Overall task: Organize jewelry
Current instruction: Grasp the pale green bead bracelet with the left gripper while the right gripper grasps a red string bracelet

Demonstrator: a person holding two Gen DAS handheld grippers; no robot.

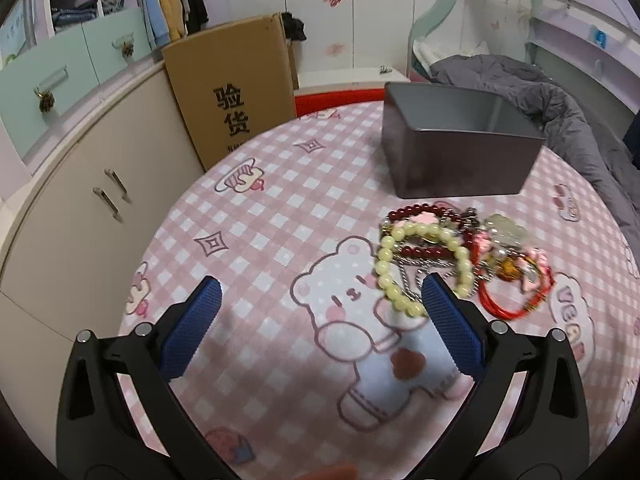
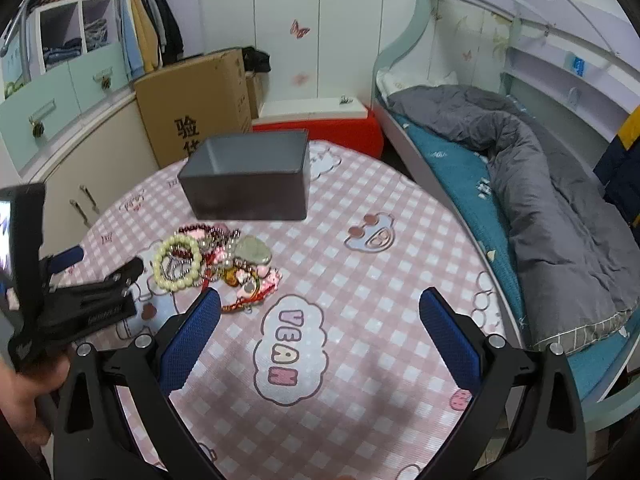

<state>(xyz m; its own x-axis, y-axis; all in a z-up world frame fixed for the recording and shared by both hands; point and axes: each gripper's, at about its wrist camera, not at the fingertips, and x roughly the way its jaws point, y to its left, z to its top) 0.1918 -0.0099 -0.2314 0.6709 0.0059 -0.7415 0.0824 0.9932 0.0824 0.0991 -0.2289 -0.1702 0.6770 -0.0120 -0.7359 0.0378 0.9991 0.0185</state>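
Both grippers hang over a round table [image 1: 256, 216] covered in a pink checked cloth with cartoon bears. From its own wrist view, the left gripper [image 1: 320, 300] has its jaws spread wide with nothing between them; its blue pads [image 1: 192, 328] frame a printed bear, and the right-hand pad's tip overlaps the near edge of a jewelry pile [image 1: 464, 252]. The right gripper [image 2: 320, 308] is likewise wide open and empty, its pads bracketing a cloud print that reads "VEAN" upside down. In that view the left gripper [image 2: 100, 284] shows again at the left edge, held in a hand [image 2: 28, 392], its fingers pointing at the pile [image 2: 216, 264].

The pile lies on the cloth near the table's middle. A cream bead bracelet [image 1: 416, 264] sits on its left side, over a dark red bead bracelet [image 1: 420, 216]. A pale green stone pendant [image 1: 504, 228] and a loop of red cord [image 1: 516, 300] lie on its right side, with silver chain tangled through. Whether the pieces are knotted together cannot be told.

Just beyond the pile, a grey box [image 1: 456, 160] stands open on the cloth, its inside bare as far as can be seen. A cardboard carton [image 1: 232, 88] stands behind the table on the left, and a bed with a grey quilt [image 2: 560, 184] runs along the right.
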